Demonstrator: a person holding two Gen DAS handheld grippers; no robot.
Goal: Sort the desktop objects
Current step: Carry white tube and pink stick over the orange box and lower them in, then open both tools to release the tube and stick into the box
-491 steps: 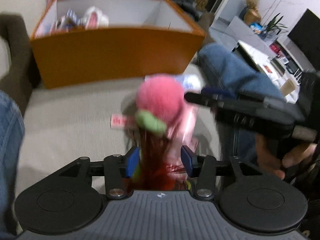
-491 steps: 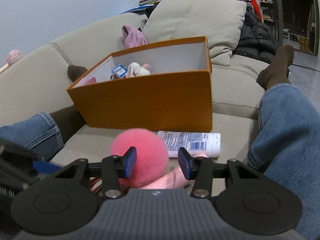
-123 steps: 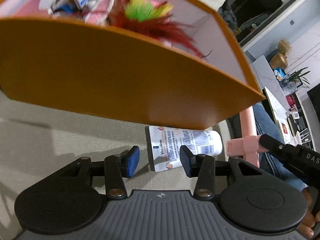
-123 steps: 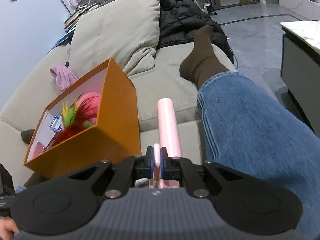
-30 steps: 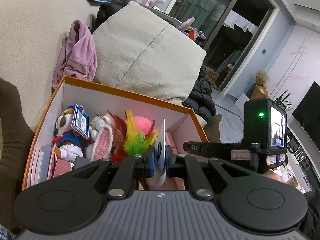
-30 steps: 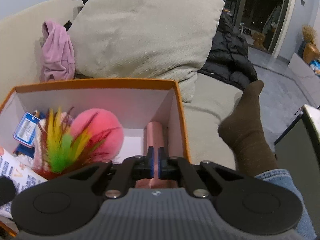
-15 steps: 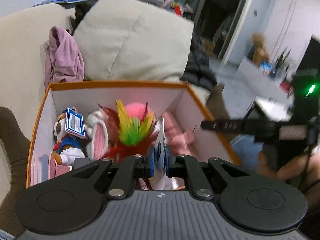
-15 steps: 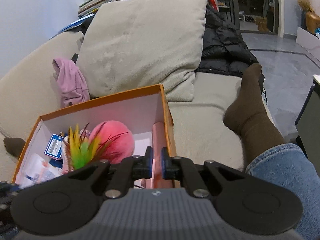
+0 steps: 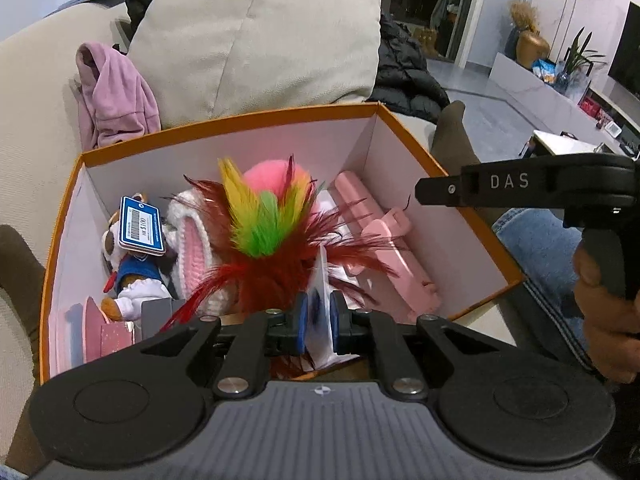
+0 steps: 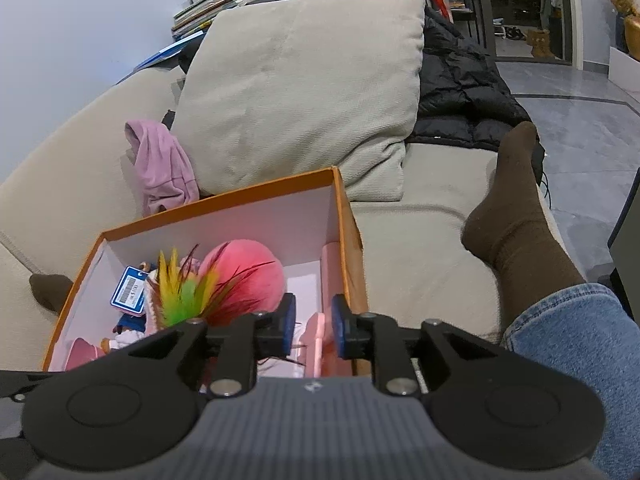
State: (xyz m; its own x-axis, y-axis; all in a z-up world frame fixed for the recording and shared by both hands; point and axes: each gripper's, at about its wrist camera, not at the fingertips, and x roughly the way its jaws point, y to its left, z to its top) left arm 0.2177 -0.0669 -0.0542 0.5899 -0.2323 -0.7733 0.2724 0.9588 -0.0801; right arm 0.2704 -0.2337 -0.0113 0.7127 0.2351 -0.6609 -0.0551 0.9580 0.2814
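An orange box (image 9: 404, 126) on the sofa holds a pink ball with feathers (image 9: 264, 216), plush toys (image 9: 132, 256) and a pink stick-like object (image 9: 384, 240). My left gripper (image 9: 318, 318) is over the box's near edge, jaws slightly apart around the white lotion tube (image 9: 322, 280), which still stands between the pads. My right gripper (image 10: 312, 326) is open above the box's right end (image 10: 344, 216); the pink object (image 10: 320, 344) lies below it, free of the pads. The right gripper also shows in the left wrist view (image 9: 520, 184).
A beige cushion (image 10: 304, 92) and a purple cloth (image 10: 164, 164) lie behind the box. A black jacket (image 10: 460, 88) lies at the back right. A leg in jeans with a brown sock (image 10: 516, 216) stretches along the sofa to the right.
My right gripper has opened and let go of the pink object, which now rests in the box. My left gripper's jaws have eased apart a little around the tube.
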